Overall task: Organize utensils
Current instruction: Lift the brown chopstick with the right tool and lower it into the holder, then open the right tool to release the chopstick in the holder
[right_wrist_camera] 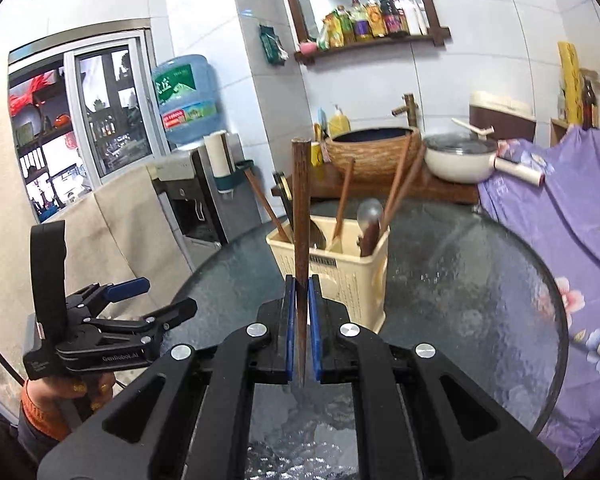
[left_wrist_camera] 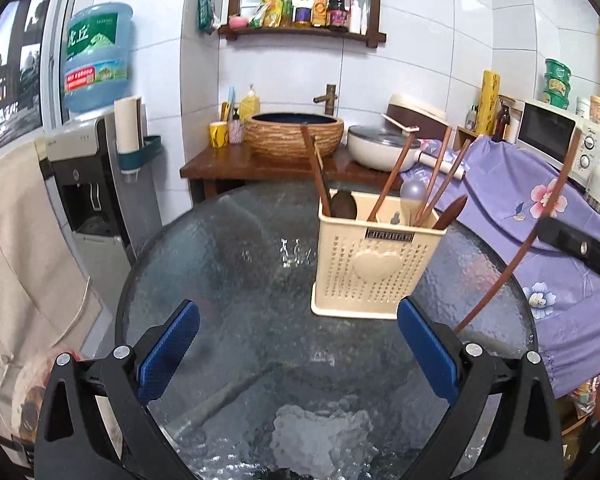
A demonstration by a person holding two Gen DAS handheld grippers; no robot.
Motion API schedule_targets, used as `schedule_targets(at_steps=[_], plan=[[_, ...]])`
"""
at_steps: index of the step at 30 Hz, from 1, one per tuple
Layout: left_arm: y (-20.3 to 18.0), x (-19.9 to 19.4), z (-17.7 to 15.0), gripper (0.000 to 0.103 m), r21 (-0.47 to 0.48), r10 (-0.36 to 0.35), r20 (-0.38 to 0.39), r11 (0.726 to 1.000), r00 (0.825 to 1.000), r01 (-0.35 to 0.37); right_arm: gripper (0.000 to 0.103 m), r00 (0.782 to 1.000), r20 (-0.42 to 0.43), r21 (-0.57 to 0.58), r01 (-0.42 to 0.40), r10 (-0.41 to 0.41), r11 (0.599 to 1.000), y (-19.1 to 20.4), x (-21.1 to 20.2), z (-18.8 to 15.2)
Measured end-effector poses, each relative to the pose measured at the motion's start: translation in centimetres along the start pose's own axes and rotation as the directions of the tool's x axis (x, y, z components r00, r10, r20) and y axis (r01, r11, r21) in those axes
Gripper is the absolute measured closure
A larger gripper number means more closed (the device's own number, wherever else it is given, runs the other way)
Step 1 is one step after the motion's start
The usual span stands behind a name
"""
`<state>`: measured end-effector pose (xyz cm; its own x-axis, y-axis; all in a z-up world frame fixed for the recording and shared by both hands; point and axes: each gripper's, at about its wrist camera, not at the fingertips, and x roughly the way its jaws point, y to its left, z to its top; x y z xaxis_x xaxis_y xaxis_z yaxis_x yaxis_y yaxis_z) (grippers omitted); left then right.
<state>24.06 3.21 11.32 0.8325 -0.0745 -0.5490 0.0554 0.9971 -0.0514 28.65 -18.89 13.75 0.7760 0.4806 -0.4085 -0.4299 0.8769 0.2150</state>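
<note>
The right claw (right_wrist_camera: pixel 302 292) is clamping a chopstick (right_wrist_camera: pixel 300 208) upright, ready for dropping into the caddy (right_wrist_camera: pixel 340 276); the left claw (left_wrist_camera: pixel 298 344) is hanging wide open, empty, above the counter (left_wrist_camera: pixel 220 260).

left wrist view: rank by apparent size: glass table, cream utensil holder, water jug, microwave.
Largest to smallest as they look:
1. glass table
2. cream utensil holder
3. water jug and microwave: too alike to rank; the microwave is partly cut off by the fisheye edge.
The holder looks large partly from nearness.
</note>
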Motion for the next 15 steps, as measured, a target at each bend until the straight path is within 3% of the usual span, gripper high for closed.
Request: schedule_targets(at_steps=[3, 9, 13, 15], plan=[[-0.2, -0.6, 0.5, 0.006, 0.006, -0.011, 0.016, 1.0, 1.0, 0.011, 0.096, 1.0, 0.016, -0.016, -0.012, 0.013, 1.0, 0.4, -0.5, 2.2], [-0.8, -0.9, 0.0, 0.006, 0.003, -0.024, 0.015, 1.0, 1.0, 0.024, 0.096, 0.991, 0.127, -0.071, 0.039, -0.03, 0.997, 1.0, -1.3, 8.6], [-1.1, -1.0, -0.4, 0.006, 0.005, -0.012, 0.017, 1.0, 1.0, 0.012, 0.096, 0.977, 0.197, -0.078, 0.093, -0.076, 0.993, 0.9, -0.5, 12.1], [-1.1, -0.8, -0.7, 0.006, 0.0, -0.021, 0.008, 1.0, 1.0, 0.021, 0.096, 0.978, 0.193, -0.066, 0.097, -0.083, 0.993, 0.6, 1.0, 13.1]])
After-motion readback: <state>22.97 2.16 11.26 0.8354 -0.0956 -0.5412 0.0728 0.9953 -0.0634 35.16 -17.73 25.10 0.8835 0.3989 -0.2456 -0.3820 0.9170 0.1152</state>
